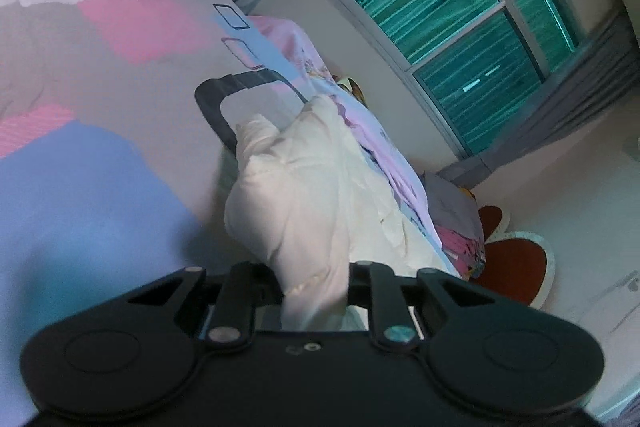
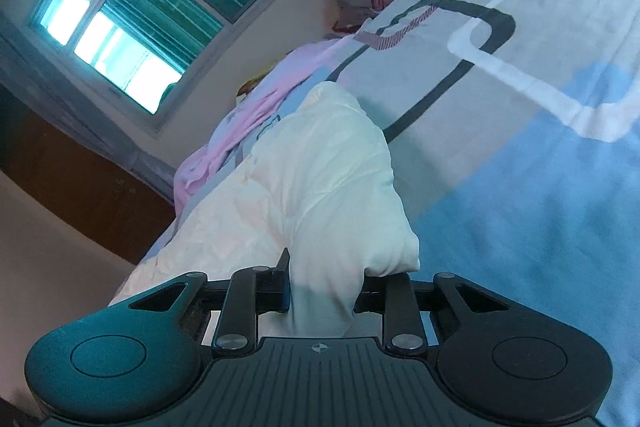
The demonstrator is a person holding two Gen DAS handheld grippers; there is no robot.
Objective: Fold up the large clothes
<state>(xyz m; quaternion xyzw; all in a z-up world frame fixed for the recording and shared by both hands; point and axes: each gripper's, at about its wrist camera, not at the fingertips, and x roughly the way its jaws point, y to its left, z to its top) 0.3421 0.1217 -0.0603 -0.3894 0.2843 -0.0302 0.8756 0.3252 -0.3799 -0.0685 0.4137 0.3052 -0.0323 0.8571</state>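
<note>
A large white garment [image 1: 304, 187] lies bunched on a bed with a patterned sheet [image 1: 100, 107]. My left gripper [image 1: 314, 291] is shut on a fold of the white garment, and the cloth rises in a hump in front of it, hiding the fingertips. In the right wrist view the same white garment [image 2: 320, 179] spreads over the sheet [image 2: 520, 147]. My right gripper [image 2: 322, 291] is shut on another bunched part of it. Only the left finger [image 2: 283, 279] shows beside the cloth.
A pile of pink and purple clothes [image 1: 360, 115] lies along the bed's far edge, with a grey cushion [image 1: 452, 203] beyond. A window [image 1: 460, 19] with grey curtains is behind. A red round mat [image 1: 516, 267] lies on the floor. Dark wooden furniture [image 2: 80, 179] stands by the wall.
</note>
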